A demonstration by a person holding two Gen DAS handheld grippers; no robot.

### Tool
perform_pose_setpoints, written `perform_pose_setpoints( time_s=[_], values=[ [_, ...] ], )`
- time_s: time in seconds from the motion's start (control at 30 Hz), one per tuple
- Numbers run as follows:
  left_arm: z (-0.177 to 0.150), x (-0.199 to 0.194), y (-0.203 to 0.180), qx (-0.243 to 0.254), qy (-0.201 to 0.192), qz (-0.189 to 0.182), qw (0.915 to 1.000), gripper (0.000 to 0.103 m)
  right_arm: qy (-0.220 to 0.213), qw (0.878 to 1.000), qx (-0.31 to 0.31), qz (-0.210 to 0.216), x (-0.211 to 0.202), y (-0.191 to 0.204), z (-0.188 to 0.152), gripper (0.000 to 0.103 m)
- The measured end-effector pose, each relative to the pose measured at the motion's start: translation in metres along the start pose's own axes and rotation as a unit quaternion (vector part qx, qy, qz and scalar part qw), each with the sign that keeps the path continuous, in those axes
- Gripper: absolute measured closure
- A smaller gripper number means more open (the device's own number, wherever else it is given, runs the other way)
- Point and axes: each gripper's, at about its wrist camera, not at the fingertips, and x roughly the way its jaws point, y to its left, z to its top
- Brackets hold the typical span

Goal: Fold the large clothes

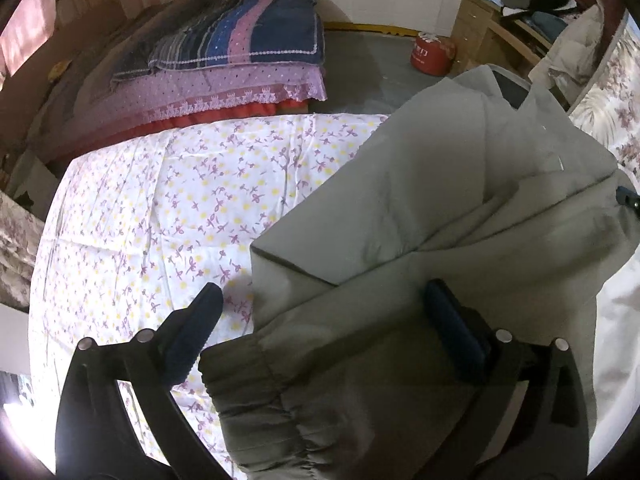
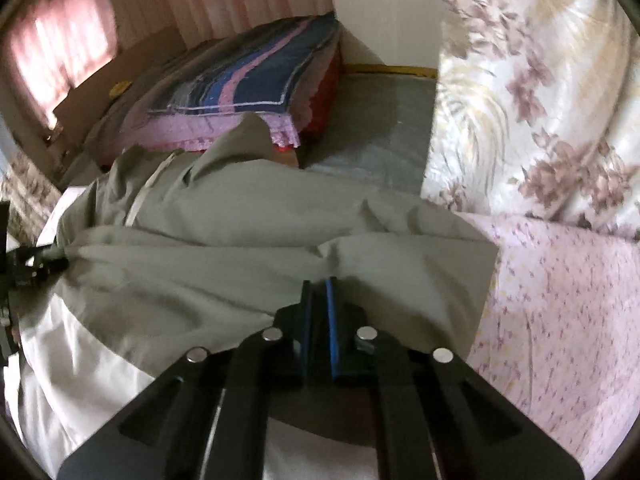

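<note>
A large grey-green jacket (image 1: 440,208) lies partly folded on a bed with a floral sheet (image 1: 160,208). My left gripper (image 1: 324,304) is open, its two fingers spread wide above the jacket's elastic cuff (image 1: 256,396). In the right wrist view the same jacket (image 2: 240,232) stretches across the bed. My right gripper (image 2: 318,292) is shut on a fold of the jacket's fabric near its edge. The other gripper shows small at the far left edge (image 2: 28,268) of that view, at the jacket's end.
A stack of folded blankets (image 1: 240,48) in navy and pink lies beyond the bed. A red container (image 1: 430,56) stands on the grey floor. A wooden desk (image 1: 488,28) piled with clothes is at the back right. A floral quilt (image 2: 540,92) rises on the right.
</note>
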Motion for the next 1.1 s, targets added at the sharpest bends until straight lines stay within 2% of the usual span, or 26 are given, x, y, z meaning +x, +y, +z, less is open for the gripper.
perform_pose_setpoints(
  time_s=[0.1, 0.17, 0.2, 0.27, 0.37, 0.43, 0.5, 0.57, 0.63, 0.7, 0.73, 0.77, 0.8, 0.87, 0.93, 1.03, 1.1],
  values=[
    [-0.001, -0.016, -0.003, 0.011, -0.011, 0.033, 0.9993, 0.003, -0.006, 1.0, -0.016, -0.012, -0.025, 0.016, -0.008, 0.086],
    [-0.013, -0.042, -0.003, 0.026, -0.032, 0.047, 0.998, 0.003, -0.042, 0.998, -0.034, 0.008, -0.063, 0.031, -0.024, 0.057],
    [-0.018, -0.053, -0.002, 0.031, -0.042, 0.05, 0.9974, 0.003, -0.064, 0.997, -0.045, 0.009, -0.083, 0.041, -0.034, 0.054],
    [-0.04, -0.082, -0.002, 0.039, -0.075, 0.044, 0.9955, 0.003, -0.079, 0.995, -0.068, 0.007, -0.105, 0.054, -0.055, 0.054],
    [-0.076, -0.099, -0.006, 0.045, -0.088, 0.014, 0.995, 0.003, -0.057, 0.991, -0.118, 0.001, -0.113, 0.076, -0.091, 0.054],
    [-0.093, -0.091, -0.011, 0.057, -0.079, 0.022, 0.995, 0.003, -0.046, 0.983, -0.17, -0.051, -0.099, 0.088, -0.11, 0.054],
    [-0.101, -0.074, -0.012, 0.058, -0.061, 0.032, 0.9959, 0.003, -0.022, 0.977, -0.19, -0.091, -0.079, 0.084, -0.12, 0.057],
    [-0.102, -0.063, -0.008, 0.032, -0.046, 0.006, 0.9984, 0.003, -0.012, 0.982, -0.172, -0.072, -0.068, 0.068, -0.122, 0.057],
    [-0.101, -0.058, -0.004, 0.013, -0.035, -0.007, 0.9993, 0.003, -0.005, 0.992, -0.121, -0.045, -0.07, 0.053, -0.118, 0.057],
    [-0.102, -0.057, -0.005, 0.003, -0.035, -0.001, 0.9994, 0.003, -0.005, 0.992, -0.111, -0.06, -0.076, 0.054, -0.121, 0.056],
    [-0.103, -0.061, -0.006, 0.002, -0.036, 0.005, 0.9993, 0.003, -0.008, 0.992, -0.109, -0.066, -0.082, 0.057, -0.123, 0.052],
    [-0.107, -0.07, -0.007, -0.001, -0.039, 0.014, 0.9991, 0.003, -0.016, 0.992, -0.105, -0.069, -0.093, 0.062, -0.128, 0.044],
    [-0.112, -0.079, -0.007, -0.003, -0.043, 0.017, 0.9989, 0.003, -0.031, 0.993, -0.099, -0.064, -0.107, 0.067, -0.134, 0.038],
    [-0.126, -0.101, -0.005, -0.001, -0.059, 0.023, 0.998, 0.003, -0.08, 0.993, -0.081, -0.039, -0.149, 0.075, -0.156, 0.018],
    [-0.148, -0.127, -0.004, 0.007, -0.083, 0.034, 0.996, 0.003, -0.119, 0.99, -0.07, -0.031, -0.188, 0.083, -0.184, 0.013],
    [-0.196, -0.166, 0.004, 0.007, -0.119, 0.044, 0.9918, 0.003, -0.169, 0.983, -0.053, -0.04, -0.241, 0.091, -0.228, 0.003],
    [-0.229, -0.187, 0.008, -0.004, -0.14, 0.046, 0.9891, 0.003, -0.191, 0.98, -0.033, -0.043, -0.265, 0.091, -0.258, 0.002]
  ],
)
